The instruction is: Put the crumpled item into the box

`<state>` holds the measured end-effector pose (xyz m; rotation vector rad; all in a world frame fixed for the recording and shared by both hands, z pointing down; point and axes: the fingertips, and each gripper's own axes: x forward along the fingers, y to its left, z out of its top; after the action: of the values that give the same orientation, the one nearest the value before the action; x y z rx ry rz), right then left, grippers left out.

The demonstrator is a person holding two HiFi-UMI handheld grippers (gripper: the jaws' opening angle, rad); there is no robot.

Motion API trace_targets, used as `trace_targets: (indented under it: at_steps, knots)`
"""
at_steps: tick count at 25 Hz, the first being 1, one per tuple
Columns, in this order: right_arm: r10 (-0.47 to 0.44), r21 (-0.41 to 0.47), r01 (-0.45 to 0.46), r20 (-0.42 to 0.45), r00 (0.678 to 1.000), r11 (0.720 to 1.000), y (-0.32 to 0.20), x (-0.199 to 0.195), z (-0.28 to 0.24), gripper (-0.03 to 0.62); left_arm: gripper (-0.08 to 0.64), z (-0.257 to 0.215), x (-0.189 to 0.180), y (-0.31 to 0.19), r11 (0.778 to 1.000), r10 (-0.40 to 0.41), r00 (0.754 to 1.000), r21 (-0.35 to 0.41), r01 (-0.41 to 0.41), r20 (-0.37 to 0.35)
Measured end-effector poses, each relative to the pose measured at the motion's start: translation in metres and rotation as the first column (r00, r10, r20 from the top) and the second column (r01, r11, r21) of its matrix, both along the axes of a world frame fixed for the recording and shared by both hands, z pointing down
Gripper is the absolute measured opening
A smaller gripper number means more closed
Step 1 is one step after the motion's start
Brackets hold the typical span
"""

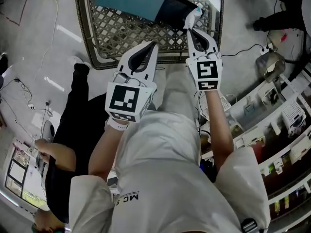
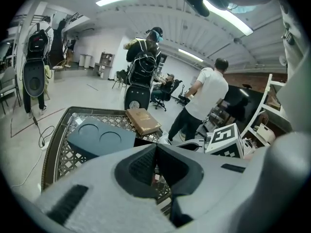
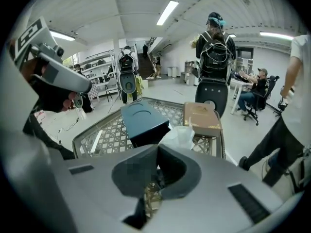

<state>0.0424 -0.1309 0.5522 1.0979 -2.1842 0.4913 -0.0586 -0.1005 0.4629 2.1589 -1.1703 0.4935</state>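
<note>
A crumpled white item (image 1: 192, 17) sticks out of the tips of my right gripper (image 1: 189, 30), which is shut on it. In the right gripper view the crumpled white item (image 3: 179, 135) rises just past the closed tips of my right gripper (image 3: 157, 147), over the near edge of the lattice table (image 3: 105, 132). A dark blue box (image 1: 141, 1) with two round recesses in its top lies on the table, just left of the item. My left gripper (image 1: 154, 44) is shut and empty, hovering at the table's near rim. From the left gripper view, the box (image 2: 99, 139) sits ahead of my left gripper (image 2: 156, 147).
A brown book-like box (image 3: 201, 117) lies on the table behind the crumpled item. People stand and sit around the room: one with a backpack (image 3: 214, 57), another in a white shirt (image 2: 206, 93). Shelves (image 1: 277, 130) stand at my right, cables (image 1: 29, 101) lie on the floor at my left.
</note>
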Motion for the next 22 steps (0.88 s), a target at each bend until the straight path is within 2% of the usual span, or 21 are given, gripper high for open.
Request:
trace_targets:
  at_steps: [6, 12, 17, 22]
  knots:
    - [-0.031, -0.063, 0.029, -0.039, 0.999, 0.998, -0.001, -0.01, 0.033, 0.014, 0.02, 0.015, -0.004, -0.001, 1.0, -0.02, 1.0, -0.013, 0.021, 0.013]
    - [-0.04, -0.154, 0.033, -0.043, 0.998, 0.988, 0.0, -0.028, 0.058, 0.014, 0.02, 0.027, -0.008, -0.002, 0.999, -0.04, 0.999, -0.029, 0.04, 0.013]
    - [0.011, -0.188, -0.009, 0.014, 1.0, 0.982, -0.009, -0.031, 0.062, 0.014, 0.02, 0.032, -0.009, -0.005, 0.999, -0.038, 0.999, -0.039, 0.038, 0.016]
    - [0.015, -0.188, -0.008, 0.034, 0.999, 0.982, -0.016, -0.037, 0.064, 0.014, 0.02, 0.035, -0.01, -0.009, 0.999, -0.036, 0.999, -0.039, 0.036, 0.015]
